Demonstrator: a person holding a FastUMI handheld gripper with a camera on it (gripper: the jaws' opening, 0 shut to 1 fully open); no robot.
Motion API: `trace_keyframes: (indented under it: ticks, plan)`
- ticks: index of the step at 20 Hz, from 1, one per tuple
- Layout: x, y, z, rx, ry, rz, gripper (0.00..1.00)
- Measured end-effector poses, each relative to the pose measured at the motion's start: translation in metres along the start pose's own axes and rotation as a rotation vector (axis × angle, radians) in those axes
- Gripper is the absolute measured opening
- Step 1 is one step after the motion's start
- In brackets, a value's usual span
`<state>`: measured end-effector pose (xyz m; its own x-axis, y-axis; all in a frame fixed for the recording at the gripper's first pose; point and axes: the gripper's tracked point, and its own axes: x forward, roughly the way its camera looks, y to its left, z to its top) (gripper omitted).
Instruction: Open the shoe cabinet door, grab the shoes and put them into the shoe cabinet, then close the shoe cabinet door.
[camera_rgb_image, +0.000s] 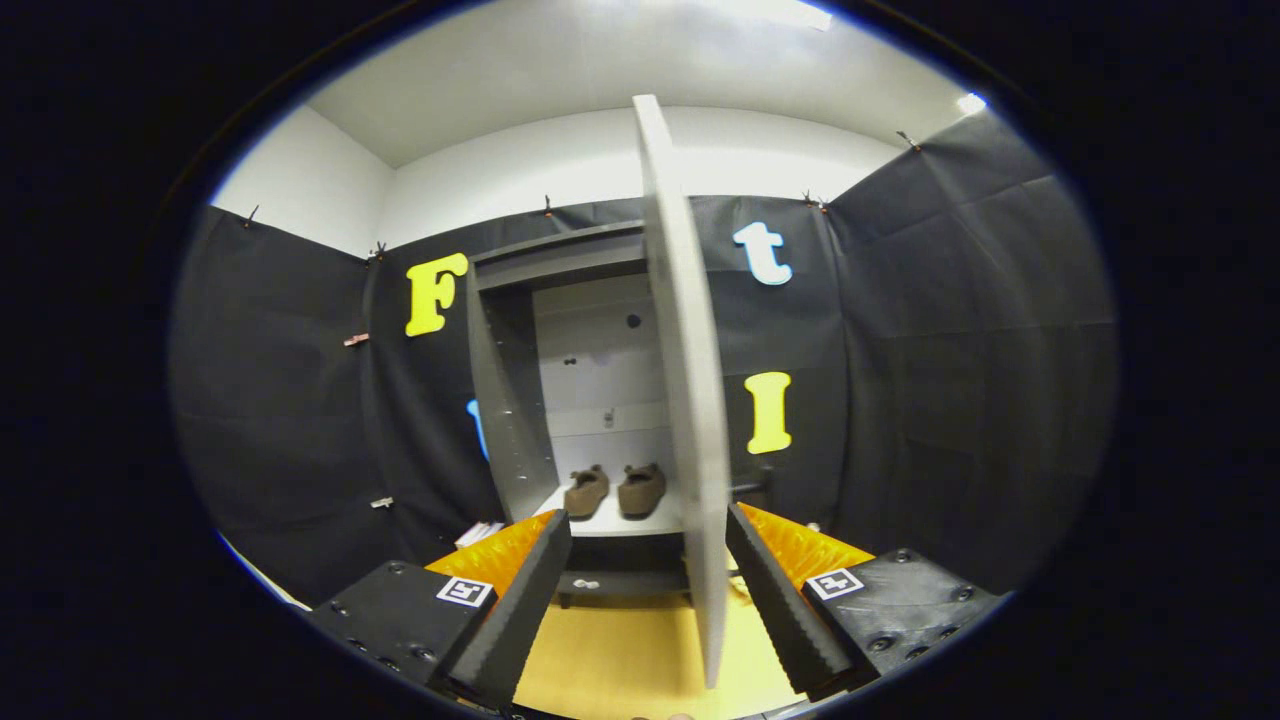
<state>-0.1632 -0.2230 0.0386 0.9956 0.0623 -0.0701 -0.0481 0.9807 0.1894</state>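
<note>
1. The shoe cabinet door (690, 400) stands open, edge-on to the gripper (648, 590), its long axis vertical; its lower edge sits between the fingers, nearer the right finger (785, 610).
2. The 2 shoes (615, 490) already rest side by side on a shelf (620, 522) inside the shoe cabinet (560, 350), beyond the fingers, left of the door.
3. The gripper is spread wide and grips nothing; whether the right finger touches the door is unclear.
4. Closing the door looks like the remaining step.
</note>
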Motion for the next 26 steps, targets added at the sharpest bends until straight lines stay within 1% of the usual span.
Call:
trace_keyframes:
  ticks: [3, 6, 12, 16, 19, 22, 26]
  plan:
    - [-0.009, -0.034, 0.002, -0.045, -0.037, -0.023, 0.98]
    - [-0.003, -0.054, -0.008, -0.101, -0.028, -0.016, 0.98]
    - [0.036, -0.080, -0.026, -0.047, 0.031, -0.003, 0.98]
    - [0.060, -0.074, -0.042, -0.027, 0.079, 0.040, 0.98]
    - [0.067, -0.068, -0.044, -0.029, 0.088, 0.045, 0.98]
    - [0.066, -0.049, -0.049, -0.016, 0.104, 0.075, 0.97]
    - [0.067, -0.018, -0.055, -0.009, 0.108, 0.083, 0.98]
